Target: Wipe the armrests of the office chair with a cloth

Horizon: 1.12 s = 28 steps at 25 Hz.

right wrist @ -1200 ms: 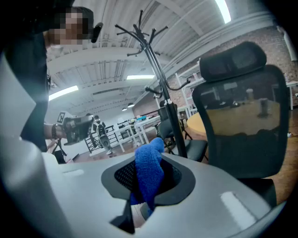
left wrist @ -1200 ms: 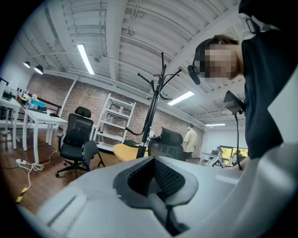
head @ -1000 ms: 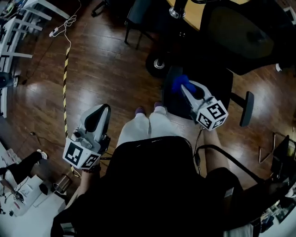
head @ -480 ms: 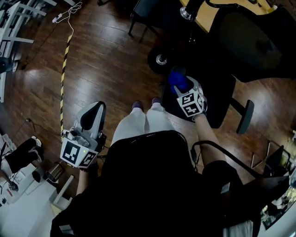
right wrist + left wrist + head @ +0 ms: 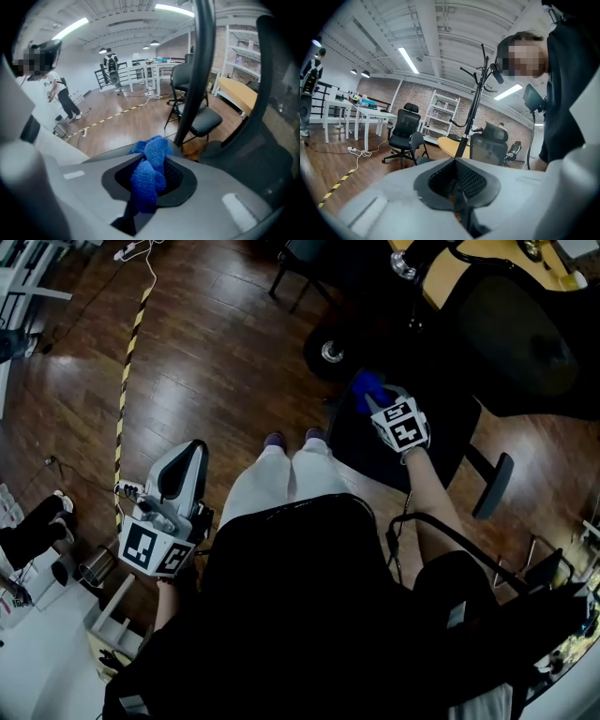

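Nearest you, the left gripper (image 5: 190, 454) hangs beside your left leg over the wooden floor (image 5: 216, 362), jaws together with nothing between them; it has no part in the work at present. Your right gripper (image 5: 377, 401) points steeply down in front of your right knee, and its jaws have just been closing on the blue cloth (image 5: 151, 166), which is now clamped between them with a bunched lobe standing proud of the tips (the hold looks sound, though the cloth is wadded, not spread). That cloth sits over the black seat (image 5: 445, 418) of the office chair, at its near edge. The one armrest (image 5: 494, 486) I can identify lies off to the right of the seat, well apart from the cloth; the other I cannot pick out. Beyond stand the mesh backrest (image 5: 525, 334) and a yellow-topped desk (image 5: 439, 277). Assessment: the cloth is secured, wiping has not begun. The next move calls for you to carry the cloth across to that armrest, press the free lobe flat on its top and stroke along its length without loosening the clamp.
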### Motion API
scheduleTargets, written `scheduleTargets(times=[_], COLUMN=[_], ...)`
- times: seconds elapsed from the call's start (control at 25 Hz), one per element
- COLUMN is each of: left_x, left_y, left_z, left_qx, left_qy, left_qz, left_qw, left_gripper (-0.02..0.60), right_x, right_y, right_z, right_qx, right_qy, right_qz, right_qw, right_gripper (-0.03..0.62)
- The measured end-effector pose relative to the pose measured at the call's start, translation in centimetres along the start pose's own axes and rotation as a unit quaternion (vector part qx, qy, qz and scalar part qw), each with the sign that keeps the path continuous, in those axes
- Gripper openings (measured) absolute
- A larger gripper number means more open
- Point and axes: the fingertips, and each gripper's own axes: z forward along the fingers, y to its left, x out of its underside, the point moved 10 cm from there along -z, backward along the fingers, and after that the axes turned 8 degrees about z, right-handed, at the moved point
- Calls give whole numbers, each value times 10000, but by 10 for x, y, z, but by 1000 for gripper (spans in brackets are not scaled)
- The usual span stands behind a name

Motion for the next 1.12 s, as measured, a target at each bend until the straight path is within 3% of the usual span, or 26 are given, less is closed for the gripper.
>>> scheduleTargets(times=[0.08,0.2,0.36,0.52,0.76,0.88,1.0,1.12], left_x=[-1,-1,-1,3,3,0,-2,0], left_y=[3,7,9,11,19,23,26,30], left_z=[-7,-17,-21,-27,-30,-28,-28,-30], left_qx=[-139,-396,-717,-822,-857,-798,-718,-557], left_qy=[-21,-66,-153,-171,-230,-268,-282,-233], left_qz=[-68,-161,-305,-375,-407,-370,-334,-250], left_qw=[9999,9991,9968,9958,9952,9958,9965,9979], left_gripper=[5,5,5,5,5,5,5,5], right_x=[-10,-30,-56,-79,-85,-77,-54,-29], right_y=[-25,-54,-62,-51,-13,34,83,118], right_z=[0,8,29,48,59,62,60,50], right_qx=[203,77,-275,-472,-722,-1193,-1668,-1895], right_qy=[-28,-8,253,855,1481,1647,1769,1746], right_qz=[355,719,424,-189,-1208,-1818,-2181,-2241], right_qw=[9992,9974,9984,9950,9789,9621,9451,9399], right_gripper=[71,71,64,60,60,60,60,60])
